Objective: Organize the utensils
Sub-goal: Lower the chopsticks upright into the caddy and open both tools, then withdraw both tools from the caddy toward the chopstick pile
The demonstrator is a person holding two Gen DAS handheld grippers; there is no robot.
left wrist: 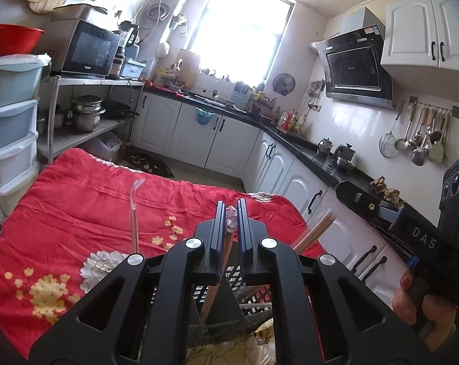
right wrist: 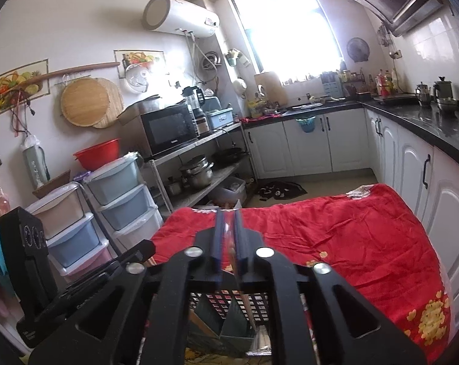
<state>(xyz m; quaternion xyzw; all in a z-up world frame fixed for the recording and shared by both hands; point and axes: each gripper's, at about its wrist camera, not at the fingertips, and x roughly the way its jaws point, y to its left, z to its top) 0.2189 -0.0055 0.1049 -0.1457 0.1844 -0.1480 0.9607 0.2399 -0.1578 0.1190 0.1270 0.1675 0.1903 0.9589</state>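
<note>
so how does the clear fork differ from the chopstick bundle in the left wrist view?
The fork is one clear plastic piece; the chopsticks are several tan sticks in a clear sleeve. The fork stands nearly upright, while the chopsticks lean to the right. The fork is at image left of the left gripper, the chopsticks at image right. Both have their lower ends hidden behind the gripper body.

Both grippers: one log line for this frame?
left gripper: shut on wooden utensil | right gripper: shut on clear utensil | both above black basket
</note>
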